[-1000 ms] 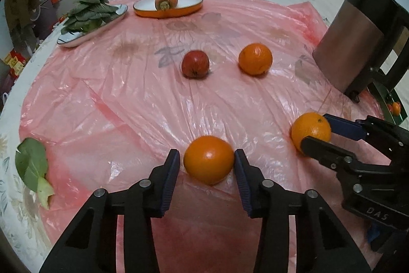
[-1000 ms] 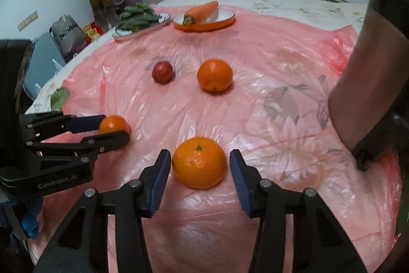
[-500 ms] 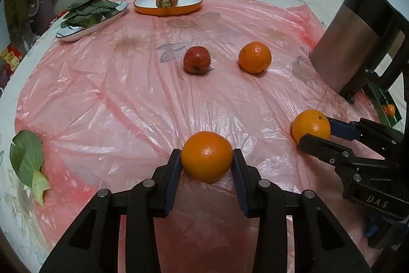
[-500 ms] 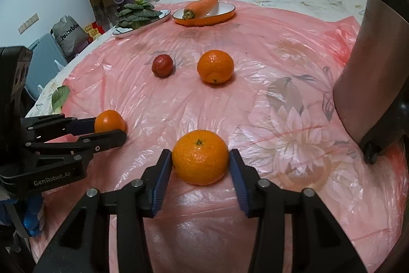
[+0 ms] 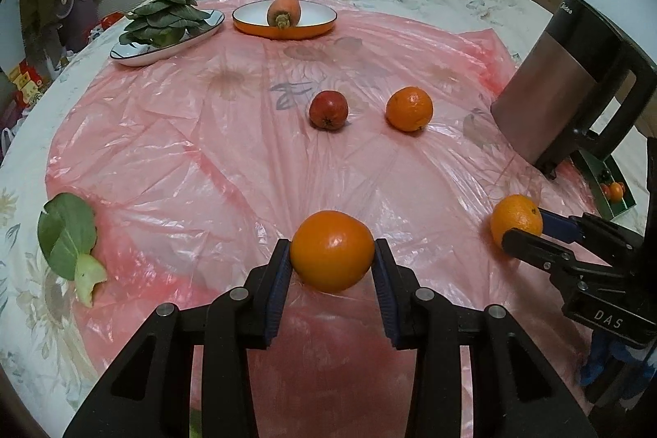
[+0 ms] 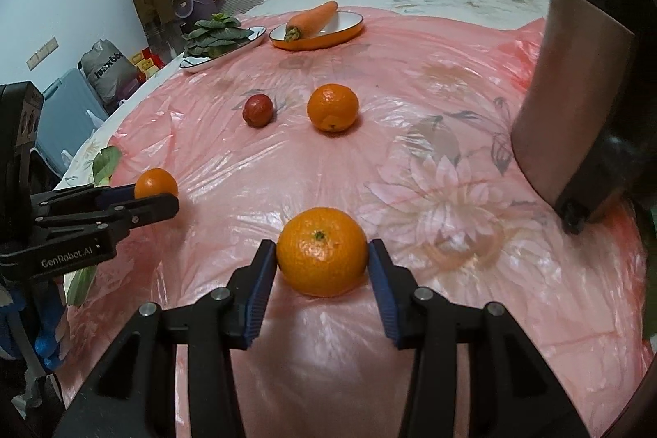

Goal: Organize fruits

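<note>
Oranges clamped in my fingers, left gripper [image 5: 332, 265] on one orange [image 5: 331, 250], right gripper [image 6: 321, 264] on another orange [image 6: 321, 251], third orange [image 5: 409, 109] and red fruit [image 5: 328, 109] on the pink sheet [image 5: 184, 134].

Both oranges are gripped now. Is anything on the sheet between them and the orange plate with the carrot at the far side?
Partly. The red fruit and a third orange lie mid-sheet, between both held oranges and the plate. Lifted fruit would pass over them.
</note>
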Available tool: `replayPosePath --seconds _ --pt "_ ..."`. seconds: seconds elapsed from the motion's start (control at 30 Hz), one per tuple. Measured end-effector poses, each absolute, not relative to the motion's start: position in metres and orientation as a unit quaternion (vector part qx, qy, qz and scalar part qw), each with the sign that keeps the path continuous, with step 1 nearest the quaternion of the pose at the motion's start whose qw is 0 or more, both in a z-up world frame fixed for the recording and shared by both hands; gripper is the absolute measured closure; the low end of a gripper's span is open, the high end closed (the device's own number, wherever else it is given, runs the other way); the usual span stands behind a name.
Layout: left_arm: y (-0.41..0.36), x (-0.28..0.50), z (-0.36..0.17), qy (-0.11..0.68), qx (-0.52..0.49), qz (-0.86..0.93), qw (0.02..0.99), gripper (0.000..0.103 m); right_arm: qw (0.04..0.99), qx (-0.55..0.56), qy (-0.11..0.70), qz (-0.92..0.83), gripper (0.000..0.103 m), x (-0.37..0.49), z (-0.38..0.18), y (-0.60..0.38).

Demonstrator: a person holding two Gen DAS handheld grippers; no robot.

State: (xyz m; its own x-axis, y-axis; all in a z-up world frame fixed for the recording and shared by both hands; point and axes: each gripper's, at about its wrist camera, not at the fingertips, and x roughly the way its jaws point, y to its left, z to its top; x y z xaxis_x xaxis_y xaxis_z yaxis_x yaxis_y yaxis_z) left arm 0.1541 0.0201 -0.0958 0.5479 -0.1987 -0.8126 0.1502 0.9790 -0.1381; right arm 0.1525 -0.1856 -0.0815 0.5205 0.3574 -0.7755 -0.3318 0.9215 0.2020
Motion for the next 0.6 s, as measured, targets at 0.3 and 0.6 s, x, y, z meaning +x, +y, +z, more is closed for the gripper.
replayPosePath --seconds 0.3,0.6 --pt "0.022 0.138 -0.082 0.452 -0.03 -0.094 0.887 0.069 0.878 0.018 0.446 0.175 0.063 0.13 -0.07 -0.208" --pt "0.021 0.11 -0.072 0.449 -0.027 -0.088 0.889 0.069 0.885 0.018 0.44 0.15 0.063 0.1 -0.056 -0.228"
